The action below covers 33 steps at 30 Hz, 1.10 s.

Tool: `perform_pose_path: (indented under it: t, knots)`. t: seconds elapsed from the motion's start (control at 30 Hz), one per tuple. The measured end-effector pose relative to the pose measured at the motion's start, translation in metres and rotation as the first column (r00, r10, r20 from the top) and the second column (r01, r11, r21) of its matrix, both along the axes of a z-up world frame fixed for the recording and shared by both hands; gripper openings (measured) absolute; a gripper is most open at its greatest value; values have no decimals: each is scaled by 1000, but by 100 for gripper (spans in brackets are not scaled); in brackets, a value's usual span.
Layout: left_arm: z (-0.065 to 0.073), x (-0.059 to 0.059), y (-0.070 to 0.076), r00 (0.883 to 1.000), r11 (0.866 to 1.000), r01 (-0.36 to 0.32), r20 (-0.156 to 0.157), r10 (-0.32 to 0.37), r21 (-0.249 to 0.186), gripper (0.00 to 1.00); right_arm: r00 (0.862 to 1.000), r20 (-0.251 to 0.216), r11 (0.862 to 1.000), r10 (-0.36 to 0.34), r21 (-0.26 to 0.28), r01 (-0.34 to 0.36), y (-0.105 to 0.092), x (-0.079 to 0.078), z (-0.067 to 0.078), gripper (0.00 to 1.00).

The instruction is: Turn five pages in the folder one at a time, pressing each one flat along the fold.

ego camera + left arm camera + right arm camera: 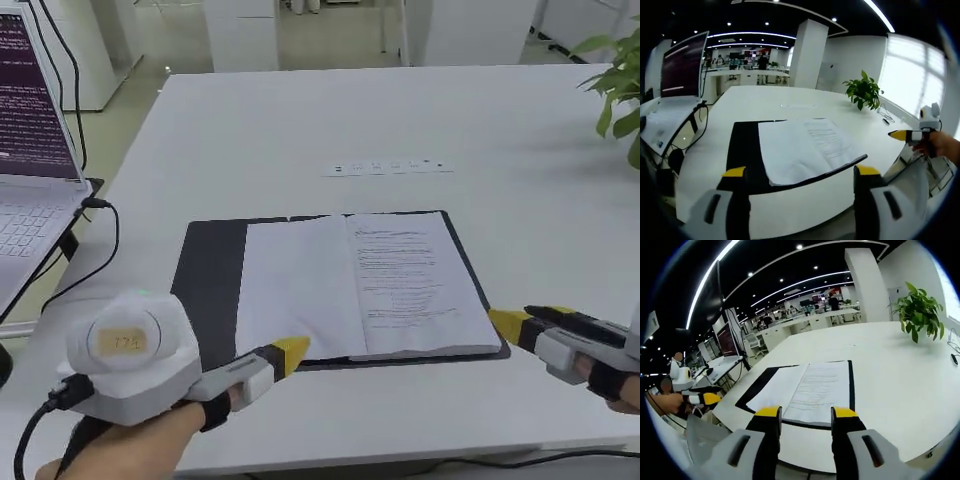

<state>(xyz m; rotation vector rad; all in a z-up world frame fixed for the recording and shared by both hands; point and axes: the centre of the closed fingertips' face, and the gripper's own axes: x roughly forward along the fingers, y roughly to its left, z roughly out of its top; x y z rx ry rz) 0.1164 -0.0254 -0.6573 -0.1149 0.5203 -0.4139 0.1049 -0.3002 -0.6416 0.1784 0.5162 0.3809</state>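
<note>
Both yellow-tipped claws spread, empty: left gripper (pixel 291 351) and right gripper (pixel 512 322) flanking open black folder (pixel 340 285) of white pages, flat on white table (pixel 300 130). Probably light, floppy, slippery sheets; best pinched at free right corner.

An open laptop (pixel 30 150) is sitting at the desk's (pixel 300 110) left edge, its screen showing lines of text; a black cable (pixel 108 235) is looping from its side; a leafy green plant (pixel 622 85) is standing by the right edge; a pale strip (pixel 388 167) is lying mid-desk, toward the far edge.
</note>
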Motion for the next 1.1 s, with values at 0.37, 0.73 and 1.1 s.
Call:
perform_pose_path:
  t: [0.37, 0.73, 1.1]
  knots:
    - [-2, -16, 19, 999, 999, -51, -11, 51, -12, 99, 999, -9, 999, 33, -19, -33, -9, -3, -12, 78]
    - [15, -23, 31, 998, 998, -68, 18, 68, 15, 99, 999, 5, 999, 45, 10, -45, -9, -11, -7, 100]
    - [21, -18, 29, 998, 998, -48, 35, 47, 46, 99, 999, -8, 999, 45, 15, -45, -8, -14, -10, 100]
